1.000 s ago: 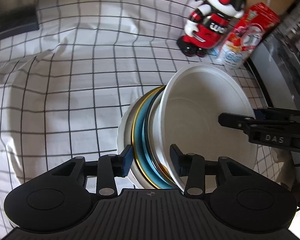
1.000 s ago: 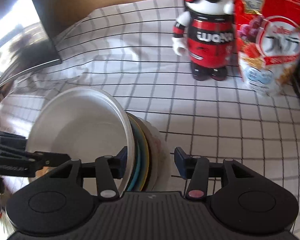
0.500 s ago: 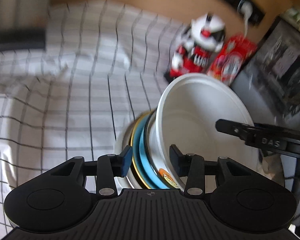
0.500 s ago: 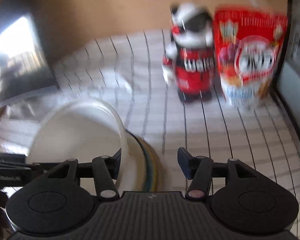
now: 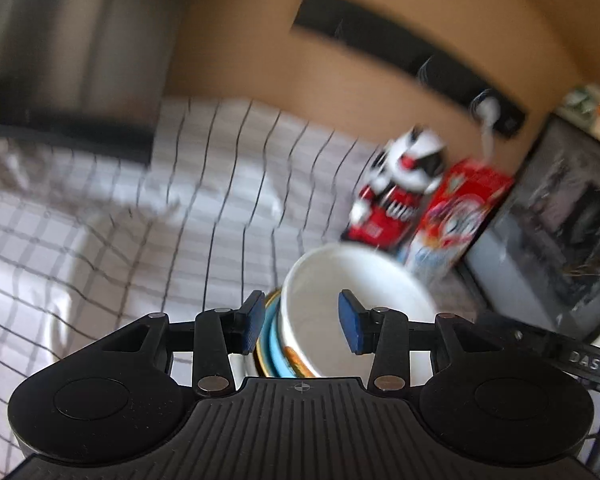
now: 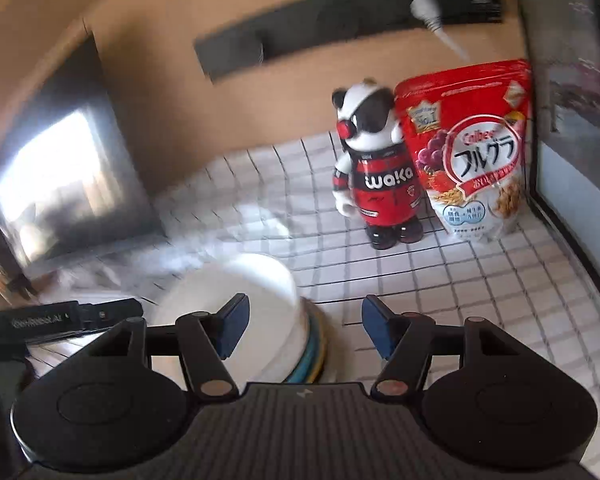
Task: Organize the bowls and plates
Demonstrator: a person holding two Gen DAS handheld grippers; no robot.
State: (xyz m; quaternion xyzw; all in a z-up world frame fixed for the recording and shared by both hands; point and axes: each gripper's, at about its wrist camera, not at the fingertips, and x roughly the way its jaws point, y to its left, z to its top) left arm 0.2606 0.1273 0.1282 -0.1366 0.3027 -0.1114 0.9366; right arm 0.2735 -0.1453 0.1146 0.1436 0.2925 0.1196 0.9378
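Underneath, a white cloth with a black grid point(image 6: 480, 280) meets a tan wall point(image 5: 260, 40). One toy robot point(image 6: 374, 176) and one cereal bag point(image 6: 474, 152) stand at the back. One white bowl point(image 5: 340, 280) tops a stack of plates point(image 5: 274, 340). Left gripper point(image 5: 302, 322) straddles the stack's rims, contact unclear; right gripper point(image 6: 302, 330), jaws just opening, grips nothing.
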